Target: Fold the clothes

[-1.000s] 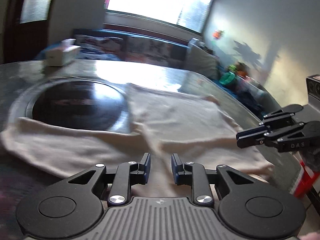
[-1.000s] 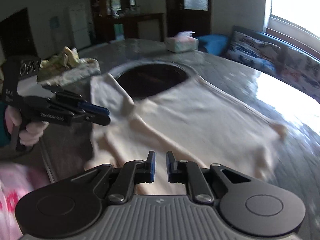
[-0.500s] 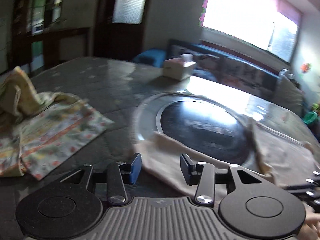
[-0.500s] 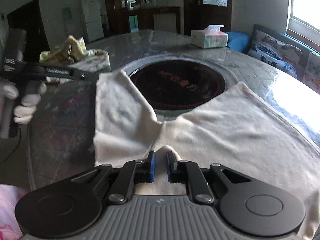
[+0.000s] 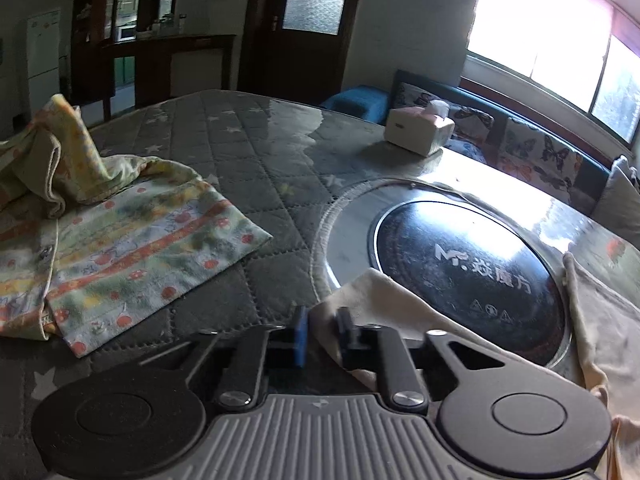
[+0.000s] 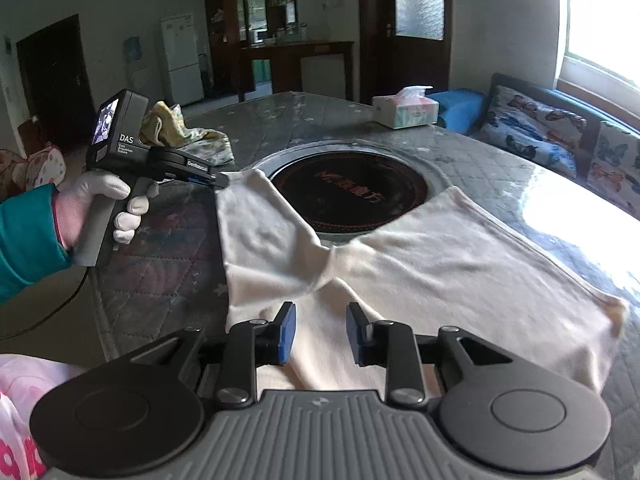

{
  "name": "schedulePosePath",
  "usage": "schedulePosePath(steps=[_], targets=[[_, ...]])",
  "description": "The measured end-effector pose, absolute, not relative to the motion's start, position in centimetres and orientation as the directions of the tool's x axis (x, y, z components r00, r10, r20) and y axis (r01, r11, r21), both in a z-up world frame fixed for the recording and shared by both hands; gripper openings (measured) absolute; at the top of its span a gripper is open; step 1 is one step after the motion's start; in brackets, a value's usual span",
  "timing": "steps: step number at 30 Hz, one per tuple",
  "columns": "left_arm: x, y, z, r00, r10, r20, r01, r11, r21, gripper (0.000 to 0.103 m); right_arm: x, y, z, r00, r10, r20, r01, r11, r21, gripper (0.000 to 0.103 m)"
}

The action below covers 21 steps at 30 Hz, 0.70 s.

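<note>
Both wrist views look down closely; both share the hotplate [image 5: 468, 264].

Your cream garment [image 6: 420, 264] lies spread flat on the quilted table [image 6: 160, 240], one sleeve reaching toward the left gripper [image 6: 222, 179], whose closing jaws have its far corner between them. Its near edge lies under and between the fingers of the right gripper [image 6: 320, 332]. The patterned garment [image 5: 120, 248] sits crumpled, well left of your left gripper.
</note>
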State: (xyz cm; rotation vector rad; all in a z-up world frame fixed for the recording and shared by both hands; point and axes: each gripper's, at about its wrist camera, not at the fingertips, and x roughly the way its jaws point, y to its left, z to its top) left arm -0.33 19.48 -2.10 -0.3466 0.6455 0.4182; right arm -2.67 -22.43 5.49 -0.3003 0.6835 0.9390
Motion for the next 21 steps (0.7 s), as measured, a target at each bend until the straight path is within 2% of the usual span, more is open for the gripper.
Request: schedulePosePath(steps=[6,16,21], targets=[[-1.5,17.7,0.9,0.797,0.181,-0.576,-0.396,0.877,-0.272,0.005,-3.5,-25.9,5.4,0.466,0.627,-0.624,-0.750,0.654,0.097,0.028],[-2.1,7.0,9.2,0.900,-0.121,-0.419,-0.025,0.945,-0.327,0.005,-5.1,-32.1,4.6,0.585,0.590,-0.556,-0.623,0.766,0.156,0.028],[-2.1,0.2,10.7,0.876,-0.278,-0.394,0.156,0.937,-0.314,0.005,-6.0,-35.1,4.1,0.631,0.572,-0.524,-0.566,0.802,0.193,0.028]])
